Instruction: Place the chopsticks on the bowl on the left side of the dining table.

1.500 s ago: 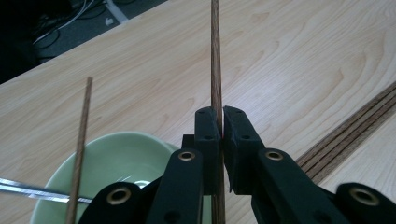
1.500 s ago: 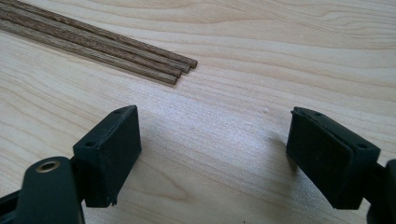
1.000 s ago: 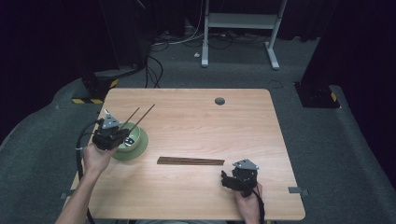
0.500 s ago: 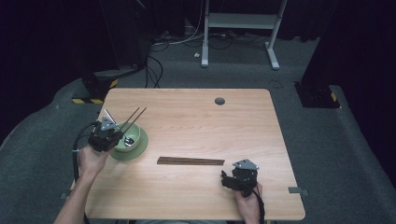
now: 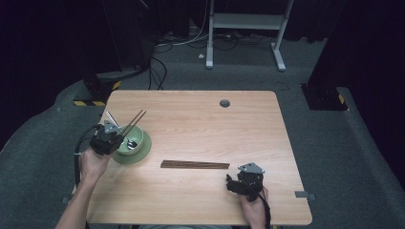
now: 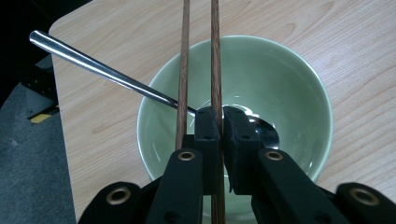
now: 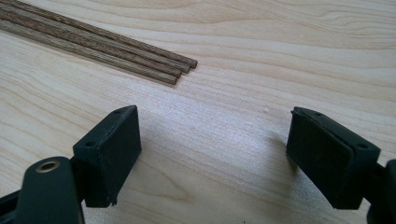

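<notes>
A pale green bowl (image 5: 134,141) stands on a green saucer (image 5: 143,153) at the table's left. A metal spoon (image 6: 107,72) rests in the bowl (image 6: 289,84), handle leaning over the rim. My left gripper (image 5: 114,136) hovers over the bowl, shut on a pair of brown chopsticks (image 5: 135,120) that point up and to the right. In the left gripper view one chopstick (image 6: 215,56) runs between the pads of the left gripper (image 6: 222,112); the other slips behind the left finger. My right gripper (image 5: 232,183) rests open near the front edge, just short of the loose chopsticks' (image 7: 107,49) ends.
A bundle of brown chopsticks (image 5: 195,165) lies flat across the middle of the wooden table (image 5: 200,124). A round grommet (image 5: 224,103) sits near the far edge. A cable trails from the left gripper off the table's left side.
My left gripper and its chopsticks have drifted slightly to the left above the bowl. The right gripper has stayed put.
</notes>
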`<action>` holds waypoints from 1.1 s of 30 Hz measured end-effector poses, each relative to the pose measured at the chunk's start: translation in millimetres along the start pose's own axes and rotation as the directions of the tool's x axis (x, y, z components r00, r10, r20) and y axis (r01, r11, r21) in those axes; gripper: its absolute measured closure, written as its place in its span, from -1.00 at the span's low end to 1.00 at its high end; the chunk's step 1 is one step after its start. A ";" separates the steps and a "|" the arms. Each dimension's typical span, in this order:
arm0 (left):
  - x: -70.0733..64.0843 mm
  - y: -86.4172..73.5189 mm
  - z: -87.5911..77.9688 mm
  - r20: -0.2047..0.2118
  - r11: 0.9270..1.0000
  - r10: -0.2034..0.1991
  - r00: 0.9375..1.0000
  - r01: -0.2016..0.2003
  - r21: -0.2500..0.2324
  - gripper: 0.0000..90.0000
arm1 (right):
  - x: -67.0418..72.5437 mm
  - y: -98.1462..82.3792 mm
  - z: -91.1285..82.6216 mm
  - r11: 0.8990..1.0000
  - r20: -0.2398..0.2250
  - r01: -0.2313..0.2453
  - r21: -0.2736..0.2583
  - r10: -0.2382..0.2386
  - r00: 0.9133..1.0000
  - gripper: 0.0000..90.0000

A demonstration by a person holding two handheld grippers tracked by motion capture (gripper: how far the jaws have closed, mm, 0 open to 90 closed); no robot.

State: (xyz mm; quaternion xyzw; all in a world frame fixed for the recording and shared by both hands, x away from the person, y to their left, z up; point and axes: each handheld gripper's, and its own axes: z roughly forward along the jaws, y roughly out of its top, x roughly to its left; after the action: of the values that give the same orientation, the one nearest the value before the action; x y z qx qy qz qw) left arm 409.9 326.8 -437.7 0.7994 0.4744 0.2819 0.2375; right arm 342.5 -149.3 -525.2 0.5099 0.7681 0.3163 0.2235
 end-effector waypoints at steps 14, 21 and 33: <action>2.5 -2.4 4.3 -0.018 1.000 -0.002 1.000 0.002 0.019 0.86 | 0.0 0.0 0.0 1.000 0.000 0.000 0.000 0.000 1.000 -0.62; 4.0 -3.7 5.6 -0.021 1.000 -0.008 1.000 0.008 0.022 0.85 | 0.0 0.0 0.0 1.000 0.000 0.000 0.000 0.000 1.000 -0.62; 5.3 -3.9 3.4 -0.013 1.000 -0.012 1.000 0.012 0.010 0.77 | 0.0 0.0 0.0 1.000 0.000 0.000 0.000 0.000 1.000 -0.62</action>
State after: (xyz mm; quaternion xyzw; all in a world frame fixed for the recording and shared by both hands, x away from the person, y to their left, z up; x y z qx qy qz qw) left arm 411.8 332.8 -441.5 0.7959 0.4821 0.2833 0.2321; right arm 342.5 -149.3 -525.2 0.5099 0.7681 0.3163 0.2237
